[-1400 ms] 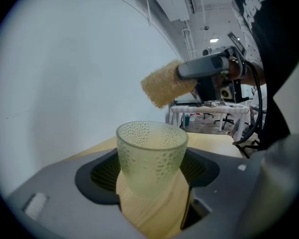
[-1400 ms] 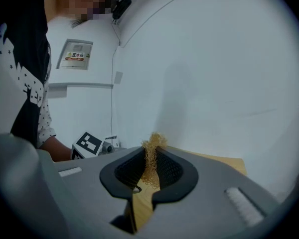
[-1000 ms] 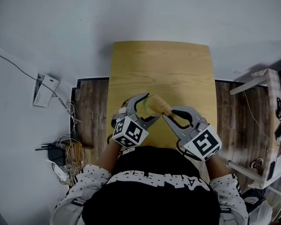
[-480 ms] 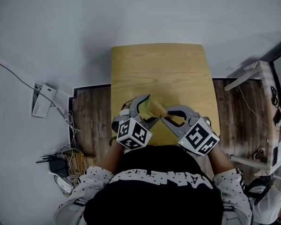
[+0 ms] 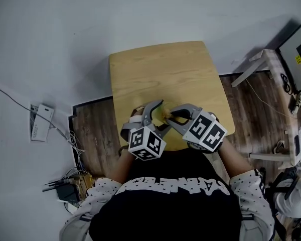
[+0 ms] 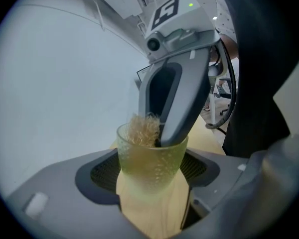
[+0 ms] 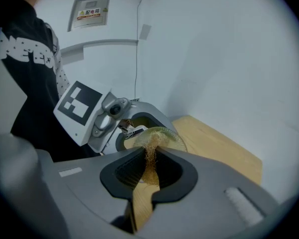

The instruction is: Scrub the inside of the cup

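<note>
A translucent yellow-green cup (image 6: 150, 166) is held off the table, with my left gripper (image 6: 150, 176) shut on its lower body. A golden fibrous scrubber (image 7: 150, 161) is pinched in my right gripper (image 7: 149, 172), which is shut on it. The scrubber's tuft (image 6: 142, 129) and the right gripper's fingertips (image 6: 172, 128) reach into the cup's mouth. In the right gripper view the cup rim (image 7: 164, 135) lies just beyond the jaws. In the head view my left gripper (image 5: 158, 115) and right gripper (image 5: 169, 117) meet over the near edge of the wooden table (image 5: 160, 69); the cup (image 5: 164, 115) is mostly hidden there.
The small table stands against a white wall. A power strip (image 5: 40, 122) and tangled cables (image 5: 70, 185) lie on the floor at the left. A white wooden frame (image 5: 271, 79) and a monitor (image 5: 298, 46) stand at the right. The person's dark torso fills the bottom.
My right gripper has moved left, closing on the left gripper, and the scrubber has gone further into the cup. The head camera has turned, so the table looks slanted.
</note>
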Action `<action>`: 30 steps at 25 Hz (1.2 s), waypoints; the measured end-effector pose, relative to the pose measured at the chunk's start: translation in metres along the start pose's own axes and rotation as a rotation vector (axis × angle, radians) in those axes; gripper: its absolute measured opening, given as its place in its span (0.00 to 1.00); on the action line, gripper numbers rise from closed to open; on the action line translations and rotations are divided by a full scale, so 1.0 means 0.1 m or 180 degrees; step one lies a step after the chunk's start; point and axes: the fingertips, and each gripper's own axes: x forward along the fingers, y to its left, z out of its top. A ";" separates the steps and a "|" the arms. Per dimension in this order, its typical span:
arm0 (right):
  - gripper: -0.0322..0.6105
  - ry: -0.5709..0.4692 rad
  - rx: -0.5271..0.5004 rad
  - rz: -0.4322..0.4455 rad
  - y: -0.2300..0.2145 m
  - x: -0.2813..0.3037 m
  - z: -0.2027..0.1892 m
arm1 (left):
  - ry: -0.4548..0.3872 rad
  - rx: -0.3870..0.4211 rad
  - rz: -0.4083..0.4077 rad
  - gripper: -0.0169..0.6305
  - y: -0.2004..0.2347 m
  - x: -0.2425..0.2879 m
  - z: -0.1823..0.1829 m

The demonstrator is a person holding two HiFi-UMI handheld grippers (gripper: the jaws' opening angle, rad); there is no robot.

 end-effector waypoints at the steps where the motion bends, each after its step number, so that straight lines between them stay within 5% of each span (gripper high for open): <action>1: 0.14 0.0039 0.0083 -0.0020 -0.03 0.02 -0.03 | -0.0021 0.0047 -0.0015 0.60 -0.02 0.02 0.03; 9: 0.14 0.0013 0.0675 -0.0083 -0.14 0.09 -0.12 | 0.0035 0.0364 0.0002 0.60 -0.08 0.10 0.08; 30: 0.13 -0.0727 0.2283 0.0156 -0.20 0.10 -0.08 | 0.0135 0.0629 0.0227 0.60 -0.07 0.04 0.05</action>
